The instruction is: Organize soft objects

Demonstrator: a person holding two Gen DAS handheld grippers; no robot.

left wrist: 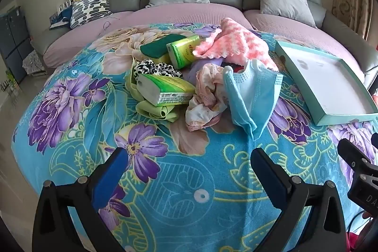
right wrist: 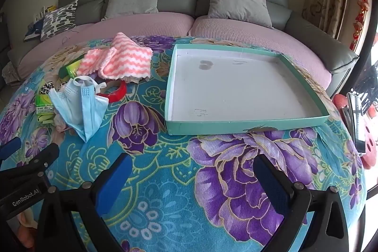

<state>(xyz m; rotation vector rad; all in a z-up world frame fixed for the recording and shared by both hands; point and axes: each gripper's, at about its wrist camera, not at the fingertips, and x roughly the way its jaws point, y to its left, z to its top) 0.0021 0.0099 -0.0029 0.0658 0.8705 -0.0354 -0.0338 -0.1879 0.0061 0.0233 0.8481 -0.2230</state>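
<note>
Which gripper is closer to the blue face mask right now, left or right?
Left. The left gripper hovers open just short of the blue face mask, almost in line with it. The right gripper is off to the mask's right, in front of the teal tray.

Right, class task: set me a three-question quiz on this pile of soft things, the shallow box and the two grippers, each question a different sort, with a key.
1. True or false: the teal shallow box already holds soft items.
2. Multiple choice: what lies nearest the box in the pile? A) blue face mask B) pink-and-white knitted cloth C) green tissue pack
3. Fill in: both the left gripper and the right gripper have jaws that are ____.

Key: 1 false, it holds nothing. 2 B. 3 open, with nothing between them.
</note>
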